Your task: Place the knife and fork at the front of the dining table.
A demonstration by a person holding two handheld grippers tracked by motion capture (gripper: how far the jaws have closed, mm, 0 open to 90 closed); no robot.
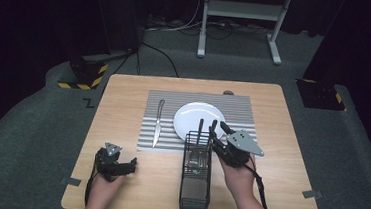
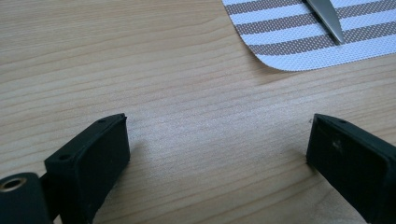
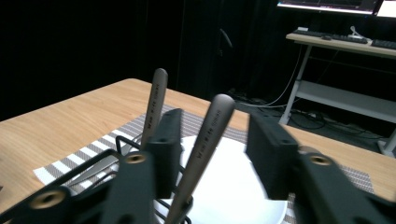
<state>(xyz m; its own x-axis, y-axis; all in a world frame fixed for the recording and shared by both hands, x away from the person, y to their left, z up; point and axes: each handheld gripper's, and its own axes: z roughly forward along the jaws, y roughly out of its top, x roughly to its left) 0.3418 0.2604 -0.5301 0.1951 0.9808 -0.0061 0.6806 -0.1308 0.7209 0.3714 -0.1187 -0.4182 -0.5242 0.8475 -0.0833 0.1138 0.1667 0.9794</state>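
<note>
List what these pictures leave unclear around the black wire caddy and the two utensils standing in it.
- Utensil heads: in the high view, hidden inside the wire caddy; fork or spoon, unclear.
- Right gripper view: whether the pads press the nearer handle; blurred.
- Farther handle: lettering too small to read.
- Knife: left gripper view's top edge cuts off its handle.

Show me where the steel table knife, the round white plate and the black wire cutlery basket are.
steel table knife point(image 1: 158, 125): high view, middle of its length.
round white plate point(image 1: 192, 116): high view, bare left part.
black wire cutlery basket point(image 1: 194, 204): high view, near end wall.
</note>
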